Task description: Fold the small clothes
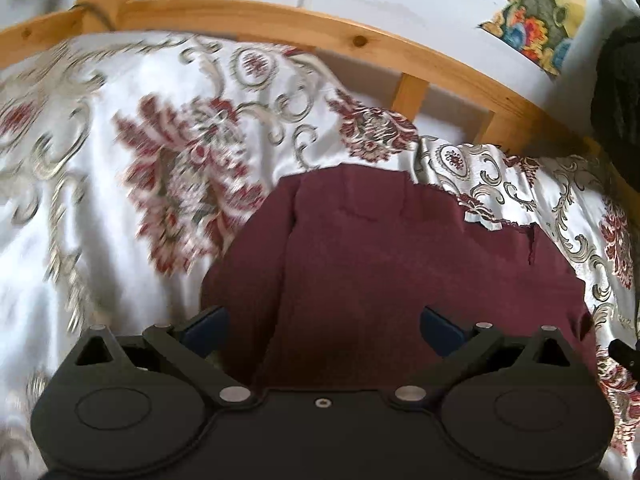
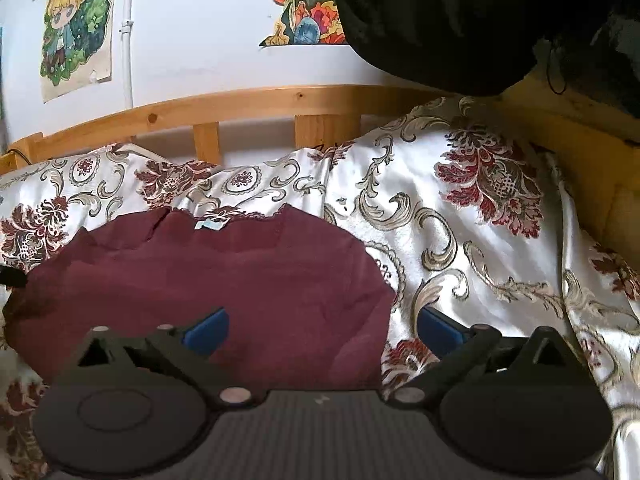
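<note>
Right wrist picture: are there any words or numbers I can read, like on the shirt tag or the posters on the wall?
No text can be read in either view.
Tag at the neck of the maroon garment: pale with a blue mark, too small and blurred to read.
Cartoon poster on the wall: only a drawing, no letters to make out.
Colourful poster: partly hidden by a black cloth, no words visible.

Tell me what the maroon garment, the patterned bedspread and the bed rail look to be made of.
Maroon garment: soft matte knit, probably cotton; it lies limp with shallow creases and no shine.
Patterned bedspread: glossy satin-like woven fabric, maybe brocade; bright highlights ride its folds.
Bed rail: light wood, likely pine; knots and grain show, finish unclear.
</note>
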The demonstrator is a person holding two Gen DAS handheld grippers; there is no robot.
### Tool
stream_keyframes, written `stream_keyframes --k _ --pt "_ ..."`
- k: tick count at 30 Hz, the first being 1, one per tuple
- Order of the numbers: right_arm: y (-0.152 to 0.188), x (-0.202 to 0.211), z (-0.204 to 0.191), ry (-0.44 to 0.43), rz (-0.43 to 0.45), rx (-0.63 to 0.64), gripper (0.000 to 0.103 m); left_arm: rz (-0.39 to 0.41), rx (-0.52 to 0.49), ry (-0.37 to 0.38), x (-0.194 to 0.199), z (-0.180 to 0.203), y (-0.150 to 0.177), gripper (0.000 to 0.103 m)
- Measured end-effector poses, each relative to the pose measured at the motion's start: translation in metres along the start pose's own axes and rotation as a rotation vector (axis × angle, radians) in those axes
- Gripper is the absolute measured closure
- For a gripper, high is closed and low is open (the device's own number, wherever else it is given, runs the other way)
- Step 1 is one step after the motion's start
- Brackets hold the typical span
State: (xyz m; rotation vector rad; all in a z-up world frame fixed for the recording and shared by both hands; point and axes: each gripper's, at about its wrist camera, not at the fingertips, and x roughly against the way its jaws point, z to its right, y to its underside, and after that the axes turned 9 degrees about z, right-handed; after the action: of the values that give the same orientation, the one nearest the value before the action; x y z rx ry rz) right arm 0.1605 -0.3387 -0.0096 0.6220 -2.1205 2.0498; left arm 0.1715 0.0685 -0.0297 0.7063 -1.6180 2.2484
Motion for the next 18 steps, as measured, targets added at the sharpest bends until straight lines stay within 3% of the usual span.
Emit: stream_keyframes --k 7,9,14,18 --pt "0.020 0.016 -0.038 -0.010 -0.059 -0.091 0.000 -0.048 0.039 -0.001 0.023 -0.007 0.030 0.001" --pt "0.027 0.019 -0.054 -0.049 -0.058 -0.063 0.000 -0.073 0.023 -0.003 0.022 -0.006 0.036 0.001" --pt "0.037 0.020 -0.081 -0.050 0.014 0.048 0.000 -0.101 0.008 -0.019 0.019 -0.005 0.042 0.001" --pt "0.046 0.002 -0.082 -0.038 -0.056 0.051 0.000 -0.130 0.000 -0.032 0.014 -0.005 0.047 0.001"
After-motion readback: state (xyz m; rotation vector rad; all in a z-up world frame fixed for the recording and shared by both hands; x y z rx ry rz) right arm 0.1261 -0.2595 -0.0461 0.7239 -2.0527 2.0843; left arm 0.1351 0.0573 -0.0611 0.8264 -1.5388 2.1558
